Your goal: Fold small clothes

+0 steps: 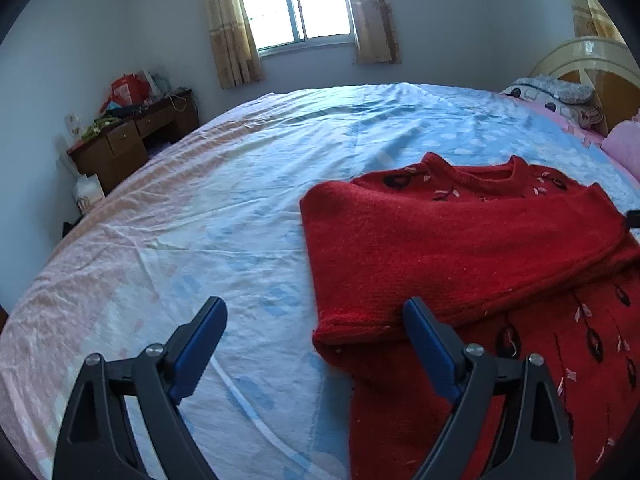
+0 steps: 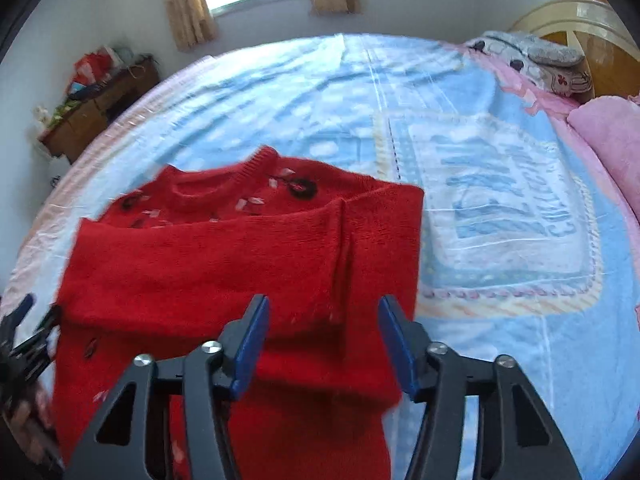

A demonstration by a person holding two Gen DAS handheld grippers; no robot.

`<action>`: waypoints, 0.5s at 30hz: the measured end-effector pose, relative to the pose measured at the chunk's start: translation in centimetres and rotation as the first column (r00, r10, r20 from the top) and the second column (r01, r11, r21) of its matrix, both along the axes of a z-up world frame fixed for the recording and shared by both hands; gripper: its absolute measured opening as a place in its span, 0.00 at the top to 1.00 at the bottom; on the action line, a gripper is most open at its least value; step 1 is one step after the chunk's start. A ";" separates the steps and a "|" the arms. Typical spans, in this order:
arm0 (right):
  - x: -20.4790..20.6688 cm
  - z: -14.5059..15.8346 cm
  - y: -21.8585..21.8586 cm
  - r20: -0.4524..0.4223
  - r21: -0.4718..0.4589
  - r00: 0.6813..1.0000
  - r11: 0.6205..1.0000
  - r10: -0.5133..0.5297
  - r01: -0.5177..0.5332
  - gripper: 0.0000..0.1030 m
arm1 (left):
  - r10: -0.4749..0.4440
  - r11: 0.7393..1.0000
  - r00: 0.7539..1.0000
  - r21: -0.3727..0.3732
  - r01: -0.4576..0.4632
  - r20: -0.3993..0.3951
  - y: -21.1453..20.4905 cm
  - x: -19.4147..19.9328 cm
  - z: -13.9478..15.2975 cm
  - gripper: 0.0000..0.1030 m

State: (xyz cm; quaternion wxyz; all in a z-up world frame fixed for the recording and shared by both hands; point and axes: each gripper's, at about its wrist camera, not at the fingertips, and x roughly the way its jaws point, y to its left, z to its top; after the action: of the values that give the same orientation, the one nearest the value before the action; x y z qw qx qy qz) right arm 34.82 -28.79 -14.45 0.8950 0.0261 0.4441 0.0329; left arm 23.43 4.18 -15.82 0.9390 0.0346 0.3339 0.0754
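A red knit sweater [image 1: 460,240] [image 2: 200,260] with dark and pink leaf stitching lies flat on the bed, neck towards the window, with its sleeves folded across the chest. My left gripper [image 1: 314,312] is open wide at the sweater's left edge. Its right finger [image 1: 424,336] is over the folded sleeve's cuff and its left finger is over bare sheet. My right gripper [image 2: 323,304] is open above the sweater's right part, with red knit showing between its blue pads [image 2: 252,336], which do not press on it. The left gripper [image 2: 24,320] also shows at the left edge of the right wrist view.
The bed sheet [image 1: 200,220] is pale blue and pink and slightly wrinkled. Pillows [image 2: 532,56] and a pink blanket [image 2: 608,136] lie by the headboard [image 1: 580,56] on the right. A cluttered wooden desk [image 1: 132,136] stands by the far wall under a curtained window [image 1: 296,4].
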 end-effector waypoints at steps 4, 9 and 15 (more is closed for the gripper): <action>0.5 -1.0 0.0 -0.016 -0.024 1.000 1.000 0.006 -0.007 0.86 | -0.004 1.000 1.000 -0.006 0.004 -0.005 0.1 0.1 -0.3 0.06; -1.8 1.0 -0.9 0.075 -0.014 0.997 1.000 0.000 0.001 0.92 | 0.001 1.000 1.000 -0.025 0.000 0.003 0.3 0.0 -0.3 0.05; -2.0 -0.4 -3.5 0.042 -0.004 0.997 0.998 -0.061 0.062 0.92 | 0.012 0.999 1.000 -0.032 -0.012 0.025 0.6 -0.3 0.0 0.01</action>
State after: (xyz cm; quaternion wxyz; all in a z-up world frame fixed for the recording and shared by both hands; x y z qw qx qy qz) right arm 32.86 -32.25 -14.80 0.9046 0.0369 0.4245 0.0048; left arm 23.12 4.78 -15.79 0.9430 0.0167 0.3235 0.0761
